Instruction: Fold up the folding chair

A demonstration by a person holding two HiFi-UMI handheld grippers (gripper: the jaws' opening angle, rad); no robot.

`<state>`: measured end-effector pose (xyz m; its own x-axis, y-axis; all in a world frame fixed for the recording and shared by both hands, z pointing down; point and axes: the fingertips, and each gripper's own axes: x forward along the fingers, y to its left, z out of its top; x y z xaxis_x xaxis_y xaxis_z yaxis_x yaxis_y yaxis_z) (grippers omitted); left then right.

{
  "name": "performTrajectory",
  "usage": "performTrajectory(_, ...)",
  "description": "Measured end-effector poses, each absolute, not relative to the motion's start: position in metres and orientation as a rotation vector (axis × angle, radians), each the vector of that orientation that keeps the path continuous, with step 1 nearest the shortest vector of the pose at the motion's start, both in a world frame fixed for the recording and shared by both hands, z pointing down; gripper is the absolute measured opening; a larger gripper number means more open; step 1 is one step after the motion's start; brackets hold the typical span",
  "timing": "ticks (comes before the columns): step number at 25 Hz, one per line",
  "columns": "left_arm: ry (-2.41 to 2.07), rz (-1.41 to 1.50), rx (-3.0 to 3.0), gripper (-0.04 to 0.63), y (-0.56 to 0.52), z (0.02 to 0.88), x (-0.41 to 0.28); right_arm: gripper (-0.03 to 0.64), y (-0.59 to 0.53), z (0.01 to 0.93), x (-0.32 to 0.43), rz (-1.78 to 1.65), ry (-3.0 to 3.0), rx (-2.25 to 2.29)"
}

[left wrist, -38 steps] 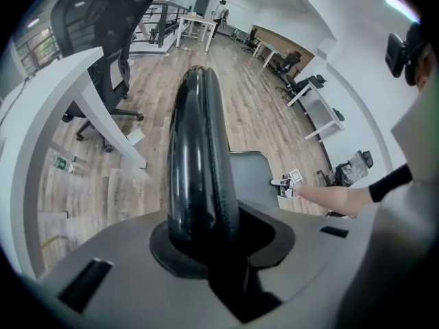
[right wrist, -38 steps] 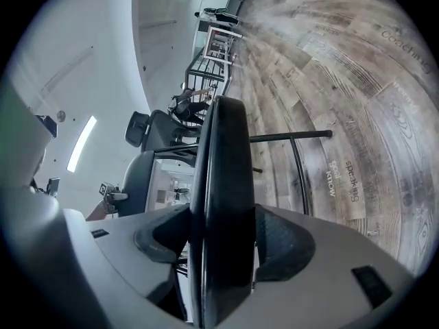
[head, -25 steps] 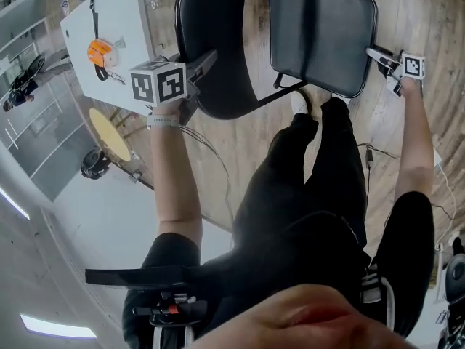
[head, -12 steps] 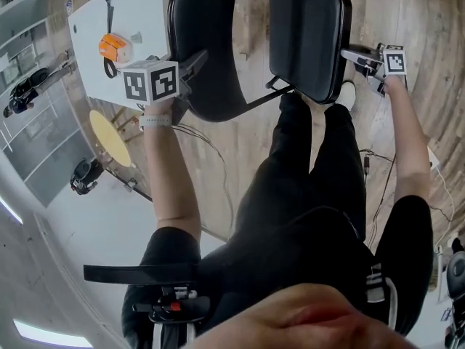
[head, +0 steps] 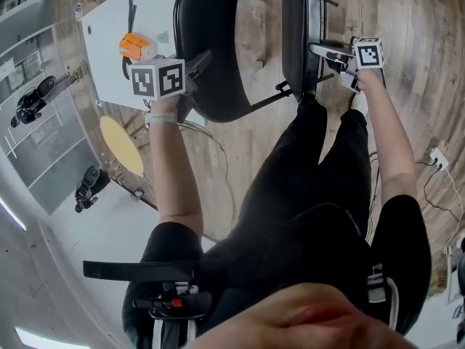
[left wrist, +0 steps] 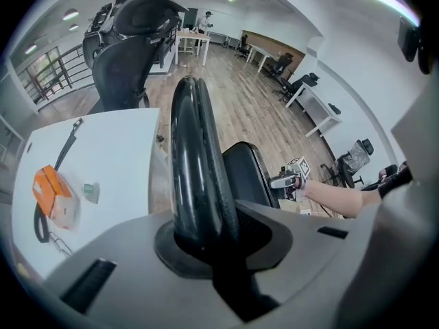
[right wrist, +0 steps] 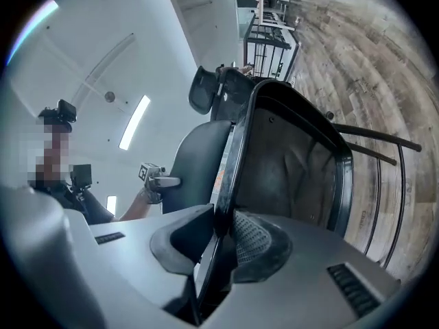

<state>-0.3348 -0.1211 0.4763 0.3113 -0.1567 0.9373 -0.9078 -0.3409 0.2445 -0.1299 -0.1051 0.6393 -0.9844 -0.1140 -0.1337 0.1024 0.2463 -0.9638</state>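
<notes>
Seat (head: 299, 31) of folding chair (head: 218, 93) lay flat a second ago; now tipped up, near edge-on, close beside backrest (head: 207, 20). Right tool (head: 316, 48) closing on seat's front edge, edge pinched between pads. Left tool (head: 200, 58) clenched on backrest top. White tabletop (head: 109, 20) crowds backrest's left; open wood floor (head: 407, 64) to the right.
</notes>
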Motion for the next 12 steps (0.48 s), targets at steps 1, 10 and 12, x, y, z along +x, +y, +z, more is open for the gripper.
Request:
performTrajectory(1,-0.966,1.104,1.724,0.058,-0.123,0.475,-0.342,0.078,-0.108,0.635,-0.144,-1.834,2.347,-0.025)
performTrajectory(10,-0.981,1.110,1.716,0.058,-0.125,0.474,-0.380,0.055,-0.115,0.626,-0.241,-1.857,2.358,-0.086)
performTrajectory(12,-0.988,1.114,1.713,0.058,-0.126,0.472,-0.386,0.049,-0.117,0.623,-0.258,-1.864,2.354,-0.093)
